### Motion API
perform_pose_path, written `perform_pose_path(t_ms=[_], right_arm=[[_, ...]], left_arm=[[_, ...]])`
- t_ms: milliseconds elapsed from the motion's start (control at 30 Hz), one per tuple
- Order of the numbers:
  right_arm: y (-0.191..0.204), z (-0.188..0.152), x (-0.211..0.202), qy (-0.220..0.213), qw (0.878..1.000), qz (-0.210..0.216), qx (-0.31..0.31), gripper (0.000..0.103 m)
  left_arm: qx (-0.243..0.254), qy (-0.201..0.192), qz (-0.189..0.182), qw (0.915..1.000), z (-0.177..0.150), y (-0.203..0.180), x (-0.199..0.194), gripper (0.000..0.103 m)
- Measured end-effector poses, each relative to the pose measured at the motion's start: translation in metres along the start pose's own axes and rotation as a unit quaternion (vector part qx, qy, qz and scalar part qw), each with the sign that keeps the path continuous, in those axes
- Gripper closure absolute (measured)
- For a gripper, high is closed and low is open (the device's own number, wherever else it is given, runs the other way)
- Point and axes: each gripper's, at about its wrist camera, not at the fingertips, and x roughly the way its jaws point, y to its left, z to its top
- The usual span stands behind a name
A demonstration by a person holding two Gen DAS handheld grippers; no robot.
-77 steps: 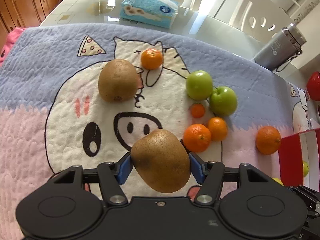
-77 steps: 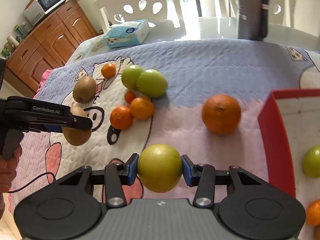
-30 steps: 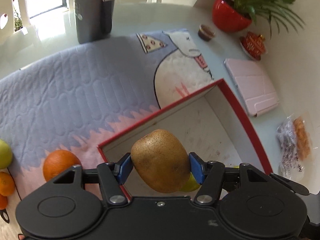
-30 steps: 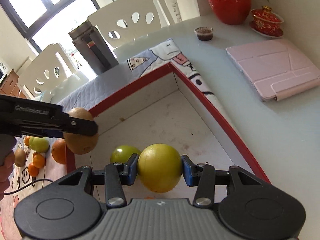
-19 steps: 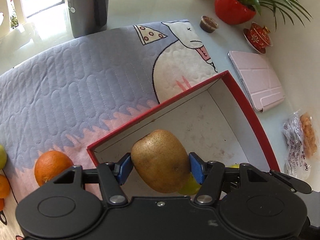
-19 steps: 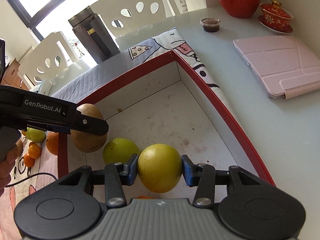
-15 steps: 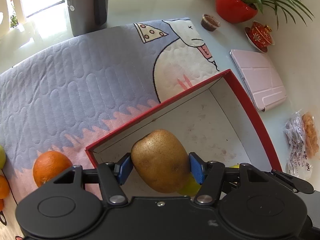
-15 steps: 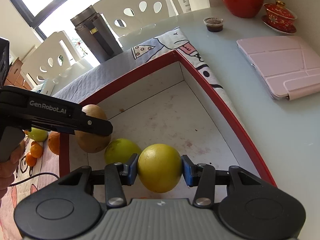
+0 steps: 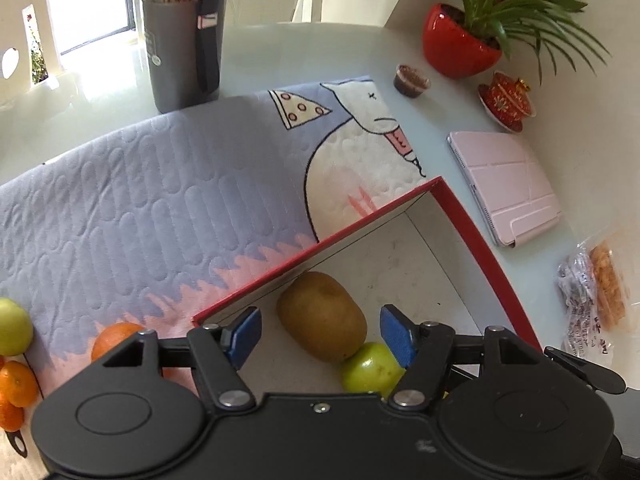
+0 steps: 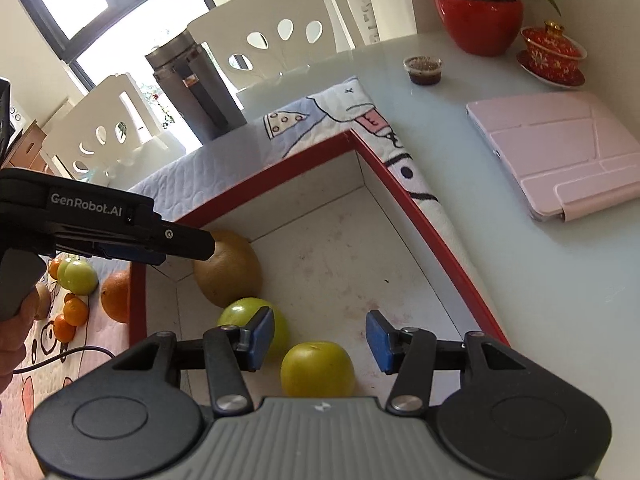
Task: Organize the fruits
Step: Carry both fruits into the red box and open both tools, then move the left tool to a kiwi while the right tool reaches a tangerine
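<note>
The black body of the left gripper hides part of the green apple in the red-rimmed cardboard box. We see its blue pads apart, just opened, free of the brown oval kiwi lying in the box corner. The right gripper has also just opened; the yellow-green round apple rests in the box below its pads. Outside the box, the large orange lies on the quilted cartoon mat, and the grey steel flask stands on the glass table.
</note>
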Motion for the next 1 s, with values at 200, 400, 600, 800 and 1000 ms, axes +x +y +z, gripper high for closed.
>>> perform_pose_path(t_ms=[200,400,600,800,1000], right_arm=[[0.016,0.000,-0.009,-0.003,1.000,-0.003,-0.017,0.049],[0.037,0.001,-0.019,-0.008,0.999,0.000,-0.038,0.049],[0.071,0.005,-0.028,-0.020,0.998,0.004,-0.060,0.049],[0.116,0.009,-0.028,-0.028,0.996,0.013,-0.083,0.049],[0.170,0.016,-0.028,-0.041,0.992,0.022,-0.114,0.049]], left_arm=[[-0.011,-0.020,-0.006,0.9997,-0.005,0.008,-0.026,0.025],[-0.025,-0.041,-0.007,0.9988,-0.015,0.027,-0.055,0.024],[-0.045,-0.060,0.002,0.9972,-0.029,0.061,-0.085,0.024],[-0.073,-0.081,0.014,0.9939,-0.042,0.109,-0.117,0.024],[-0.099,-0.102,0.031,0.9894,-0.053,0.161,-0.151,0.023]])
